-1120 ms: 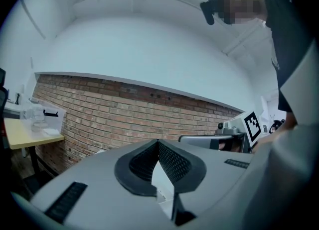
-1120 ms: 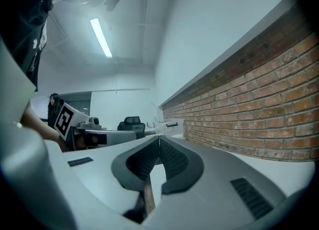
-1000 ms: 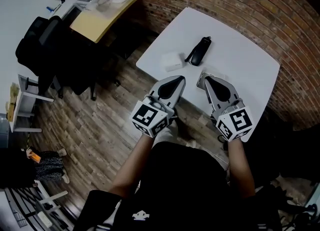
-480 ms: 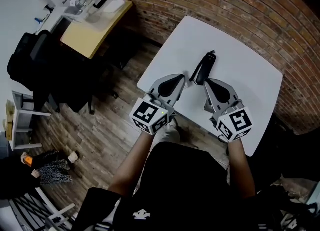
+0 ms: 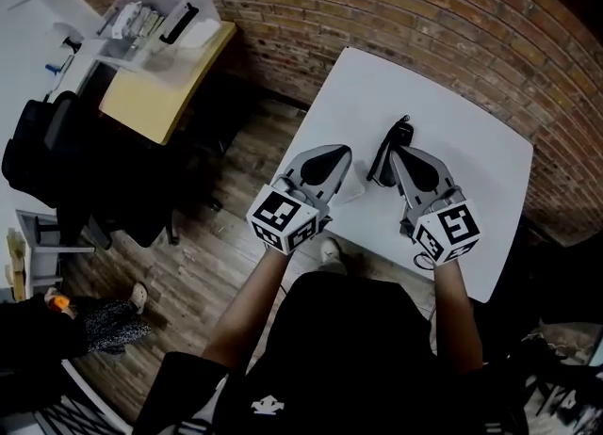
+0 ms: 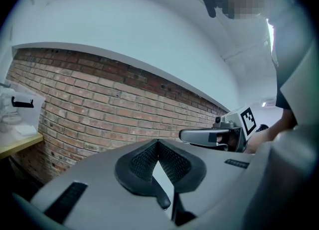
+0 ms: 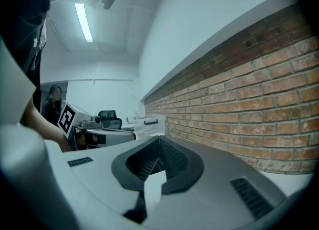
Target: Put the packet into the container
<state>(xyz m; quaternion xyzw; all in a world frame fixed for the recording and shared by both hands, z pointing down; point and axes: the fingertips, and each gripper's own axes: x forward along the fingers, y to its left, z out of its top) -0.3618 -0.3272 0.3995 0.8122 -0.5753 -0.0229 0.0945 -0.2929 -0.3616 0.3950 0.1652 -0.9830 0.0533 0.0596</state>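
Note:
A black zip pouch (image 5: 384,160) lies on the white table (image 5: 471,151), its top end pointing at the brick wall. My right gripper (image 5: 405,153) hovers over the pouch's right side and covers part of it, jaws shut and empty. My left gripper (image 5: 332,153) is over the table's near left edge, also shut on nothing. A pale corner (image 5: 350,194) sticks out beside it; I cannot tell whether it is the white packet. In the left gripper view the pads (image 6: 158,143) meet before brick, and in the right gripper view the pads (image 7: 159,140) meet too.
A brick wall (image 5: 424,9) runs behind the table. At the far left stands a wooden desk (image 5: 151,94) with a clear plastic bin (image 5: 155,14), and a black chair (image 5: 47,160) beside it. Wood floor (image 5: 217,264) lies below, with another person's feet (image 5: 132,299) at the lower left.
Both grippers have moved forward over the table. The white packet has gone out of sight beneath the left gripper, and the right gripper has come up against the black pouch.

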